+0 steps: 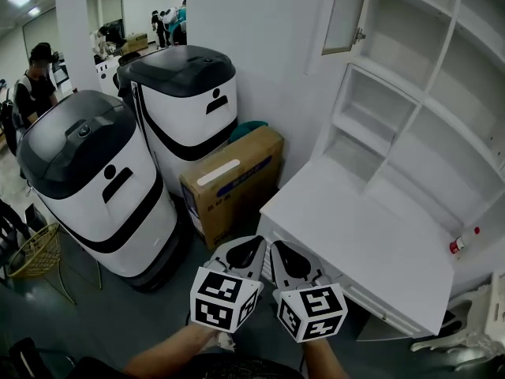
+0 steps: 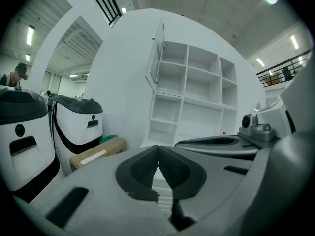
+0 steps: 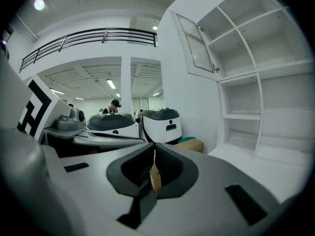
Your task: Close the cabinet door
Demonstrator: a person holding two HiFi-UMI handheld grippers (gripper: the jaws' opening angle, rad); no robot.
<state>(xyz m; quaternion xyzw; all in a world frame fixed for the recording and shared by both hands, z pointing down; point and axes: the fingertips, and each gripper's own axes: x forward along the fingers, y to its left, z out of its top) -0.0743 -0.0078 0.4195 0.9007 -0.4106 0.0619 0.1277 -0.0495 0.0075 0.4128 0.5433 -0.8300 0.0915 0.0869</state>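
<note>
The white cabinet (image 1: 410, 125) fills the right side of the head view, with open shelves above a desk top. Its glass-paned door (image 1: 345, 14) stands swung open at the upper left of the shelves; it also shows as the door (image 2: 157, 53) in the left gripper view and the door (image 3: 197, 45) in the right gripper view. My left gripper (image 1: 256, 244) and right gripper (image 1: 278, 249) hover side by side low in front of the desk's near corner, well below and short of the door. Both are shut with nothing between the jaws, as the left gripper (image 2: 158, 149) and right gripper (image 3: 154, 154) show close up.
Two large white-and-black machines (image 1: 102, 188) (image 1: 185, 101) stand at the left, a cardboard box (image 1: 233, 181) leaning beside them. The white desk top (image 1: 371, 243) carries a small red-capped item (image 1: 464, 241). A wicker chair (image 1: 35, 251) and people (image 1: 35, 81) are at the far left.
</note>
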